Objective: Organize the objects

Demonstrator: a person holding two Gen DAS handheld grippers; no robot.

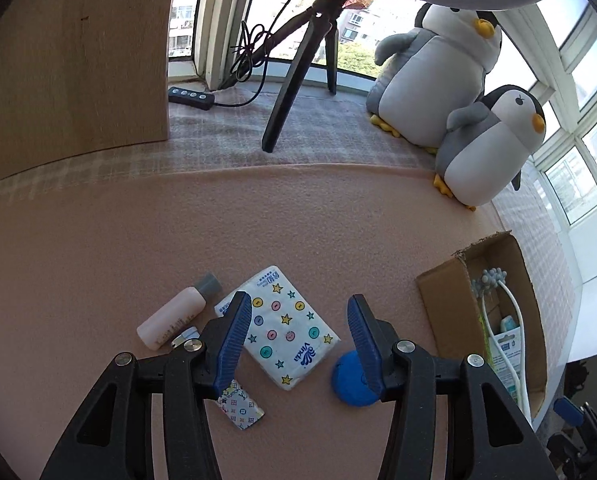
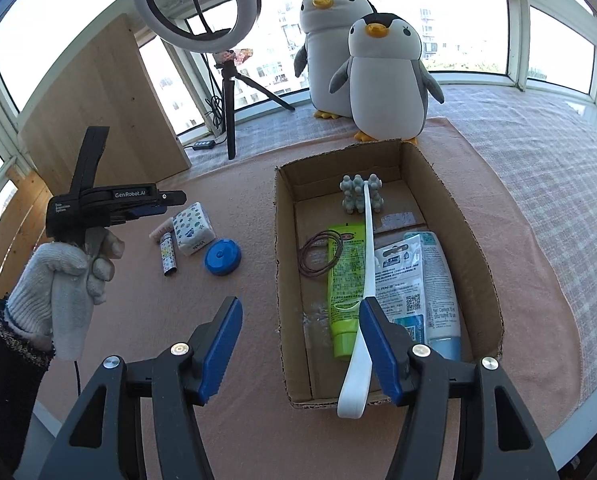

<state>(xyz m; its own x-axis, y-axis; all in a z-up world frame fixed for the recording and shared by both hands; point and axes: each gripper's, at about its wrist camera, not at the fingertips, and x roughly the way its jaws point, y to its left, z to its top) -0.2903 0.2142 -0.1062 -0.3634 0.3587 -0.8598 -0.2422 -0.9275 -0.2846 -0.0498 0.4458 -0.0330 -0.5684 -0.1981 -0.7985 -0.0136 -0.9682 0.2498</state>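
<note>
My left gripper (image 1: pixel 300 330) hovers spread over the tissue pack (image 1: pixel 286 326) (next pickup, I'd judge). Right gripper (image 2: pixel 300 346) gapes empty beside the box (image 2: pixel 482 264); I should descend and close.

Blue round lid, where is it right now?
The blue round lid lies on the pink mat, left of the cardboard box and right of the tissue pack.

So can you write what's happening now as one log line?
left gripper: open, over tissue pack | right gripper: open, by cardboard box | massager: in box | blue lid: outside
</note>
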